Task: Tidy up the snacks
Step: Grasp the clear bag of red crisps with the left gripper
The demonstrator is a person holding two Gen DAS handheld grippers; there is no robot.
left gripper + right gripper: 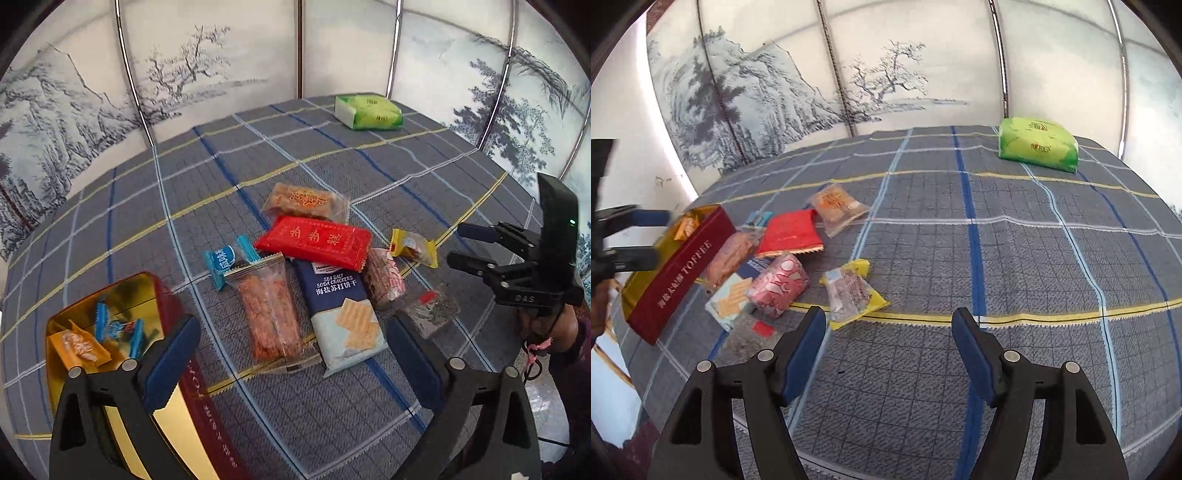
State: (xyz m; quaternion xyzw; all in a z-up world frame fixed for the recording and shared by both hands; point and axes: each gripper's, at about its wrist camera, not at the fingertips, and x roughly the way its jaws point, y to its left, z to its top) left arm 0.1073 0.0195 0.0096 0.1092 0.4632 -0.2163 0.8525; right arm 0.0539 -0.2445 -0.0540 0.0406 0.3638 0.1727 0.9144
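Left wrist view: the left gripper point(291, 354) hangs released over the snacks point(314, 258) mid-worktop, the tin point(110, 295) partly filled beside it.

Right wrist view: the right gripper point(890, 347) gapes empty near the yellow packet point(849, 291), probably the next pick.

**Foil, film and woven cloth**

The toffee tin point(122, 295) shows a shiny gold metal lining and glossy red walls. Beside it, the red snack packet point(314, 240) and soda cracker pack point(340, 310) are smooth plastic film. All rest on a matt, coarse woven tablecloth point(1034, 258). The gripper pads point(805, 354) look matt blue.
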